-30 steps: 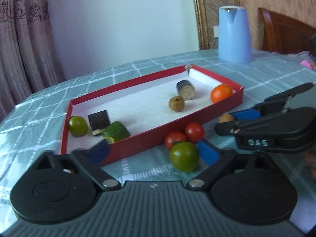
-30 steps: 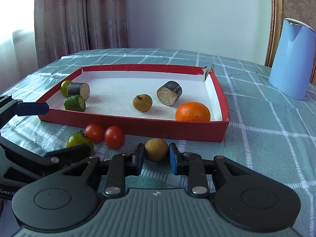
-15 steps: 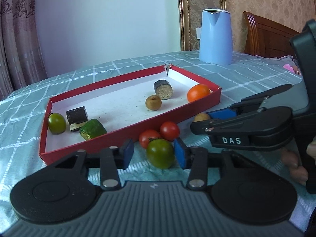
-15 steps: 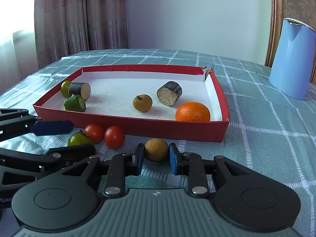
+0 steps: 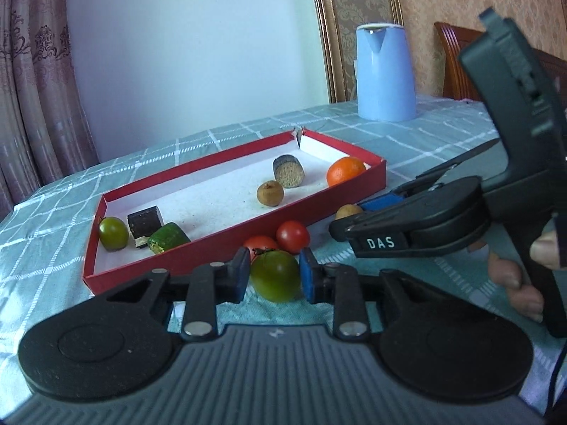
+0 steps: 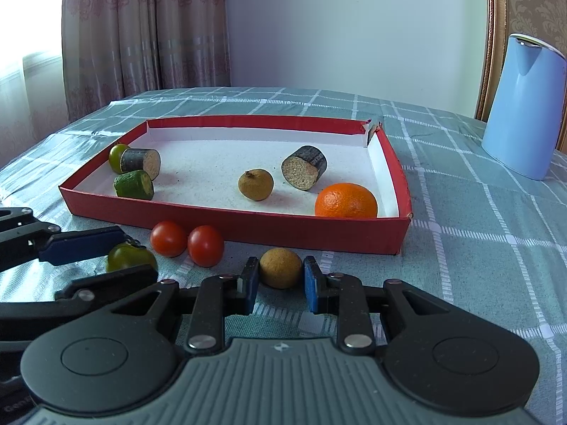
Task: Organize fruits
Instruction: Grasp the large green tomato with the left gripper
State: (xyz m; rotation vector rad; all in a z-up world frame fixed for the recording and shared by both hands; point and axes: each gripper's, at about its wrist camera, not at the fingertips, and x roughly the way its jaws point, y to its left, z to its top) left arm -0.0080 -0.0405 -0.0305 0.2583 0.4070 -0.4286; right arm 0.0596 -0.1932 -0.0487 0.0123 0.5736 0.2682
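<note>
the left tongs [image 5: 274, 276] are clamped on a green tomato [image 5: 275, 275] on the surface [image 6: 478, 219]. the right tongs [image 6: 280, 279] are pinched on a tan round fruit [image 6: 280, 267], with the red tray [image 6: 248, 228] at its 12 o'clock.

My left hand-held gripper [image 5: 274, 276] has a ribbed grey body with two round black discs at its sides. Black link arms run forward from them, each pinned with a shiny silver rivet, and end in blue pads [image 5: 307, 274]. My right hand-held gripper [image 6: 280, 278] is built the same way: grey ribs, black discs, silver rivets, blue pads [image 6: 312, 283], and a small white mark on the grey front edge. Seen from the left camera, its black side carries white letters "DAS" and a tall black handle, with a thin black cable hanging below. My fingers [image 5: 514, 283] curl round that handle.
</note>
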